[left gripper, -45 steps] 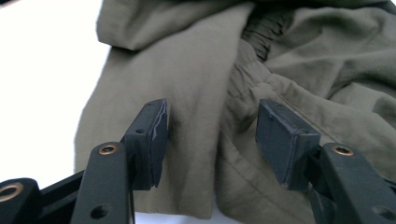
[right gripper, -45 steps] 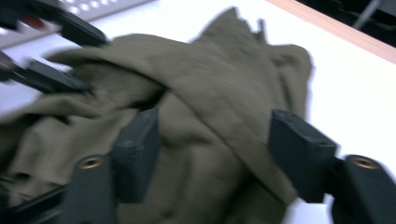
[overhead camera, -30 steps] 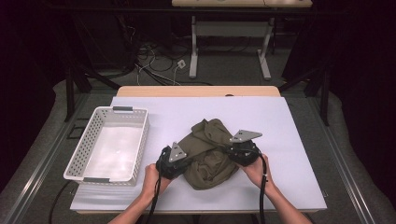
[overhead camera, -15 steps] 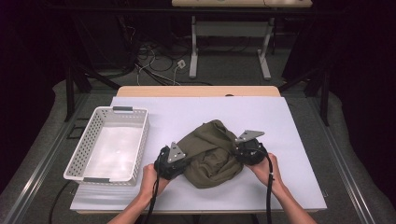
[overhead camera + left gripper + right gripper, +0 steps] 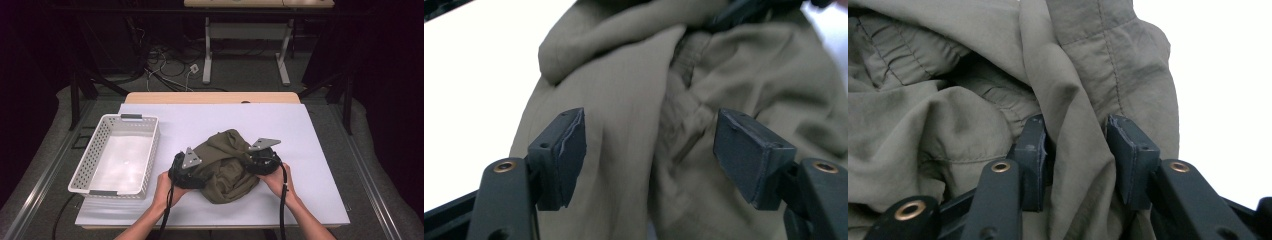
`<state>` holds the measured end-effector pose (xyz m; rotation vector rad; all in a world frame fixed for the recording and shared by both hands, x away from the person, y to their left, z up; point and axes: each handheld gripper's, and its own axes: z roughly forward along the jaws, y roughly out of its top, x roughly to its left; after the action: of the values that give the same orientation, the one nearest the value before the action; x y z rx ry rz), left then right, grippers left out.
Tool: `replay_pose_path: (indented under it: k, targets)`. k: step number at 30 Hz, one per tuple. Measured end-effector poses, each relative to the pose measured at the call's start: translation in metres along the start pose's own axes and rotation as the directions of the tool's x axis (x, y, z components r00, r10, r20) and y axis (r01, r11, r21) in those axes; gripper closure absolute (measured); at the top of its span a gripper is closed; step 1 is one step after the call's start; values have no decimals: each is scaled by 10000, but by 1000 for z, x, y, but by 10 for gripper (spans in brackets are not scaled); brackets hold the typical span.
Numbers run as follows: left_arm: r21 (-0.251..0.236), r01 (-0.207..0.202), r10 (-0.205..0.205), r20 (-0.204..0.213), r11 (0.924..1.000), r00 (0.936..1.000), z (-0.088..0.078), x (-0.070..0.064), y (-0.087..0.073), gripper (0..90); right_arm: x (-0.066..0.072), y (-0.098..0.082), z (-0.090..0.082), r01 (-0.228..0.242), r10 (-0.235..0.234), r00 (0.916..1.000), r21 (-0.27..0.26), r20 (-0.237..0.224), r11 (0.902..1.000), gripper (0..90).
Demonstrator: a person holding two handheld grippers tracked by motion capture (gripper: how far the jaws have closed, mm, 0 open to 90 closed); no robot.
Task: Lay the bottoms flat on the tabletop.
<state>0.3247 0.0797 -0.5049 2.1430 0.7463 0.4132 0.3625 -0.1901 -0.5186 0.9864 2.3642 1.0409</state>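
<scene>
White sheeting covers the table, with dark floor and cables beyond its far edge. At the left of the sheet stands a white perforated basket, well apart from the work. Near the front centre lies an olive-green garment, bunched into a rounded heap.

My left gripper sits at the garment's left edge, my left hand behind it. In the left gripper view its jaws stand wide apart, having just been opening; the cloth lies between and below the pads, which do not press on it, so this tool is released.

My right gripper sits at the garment's right edge, held by my right hand. In the right gripper view its jaws have just been opening a little; a vertical fold of the cloth runs up between the pads, with a visible gap on the right side, so the fold is no longer clamped
</scene>
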Motion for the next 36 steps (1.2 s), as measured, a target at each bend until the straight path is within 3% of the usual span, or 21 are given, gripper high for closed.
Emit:
replay_pose_path:
  k: [5,9,11,17,19,21,23,28,32,36]
  targets:
    - [652,-317,308,143,9974,9994,7,-3,16,278,2,3,-5,105,-110,9997,183,238,9998,569]
    - [1029,-203,200,45,9945,9998,14,0,20,289,1,12,-10,184,-190,9983,116,545,9998,535]
    - [1121,-116,105,99,9936,9999,19,1,18,309,3,18,-8,282,-303,9981,404,532,9988,536]
    - [1189,-705,745,-296,9904,9968,32,-3,7,432,6,24,17,603,-646,9968,859,472,9945,735]
    - [1331,-1171,1240,-453,9842,9912,36,-5,4,498,5,20,21,650,-700,9960,875,551,9940,793]
    - [1391,-1612,1706,-587,9771,9836,37,-7,2,559,4,17,23,419,-464,9980,970,441,9944,849]
    - [1431,-1808,1908,-595,9731,9798,35,-6,2,613,5,16,24,352,-401,9980,950,494,9948,869]
    - [1097,-1438,1489,-402,9835,9880,31,-2,5,716,3,18,12,463,-512,9967,768,628,9960,880]
    - [756,-969,993,-290,9924,9946,26,7,11,733,-1,18,-6,238,-279,9963,509,813,9984,885]
    - [399,-733,754,-539,9965,9957,20,13,15,728,-5,15,-25,-45,14,9948,303,1020,9995,884]
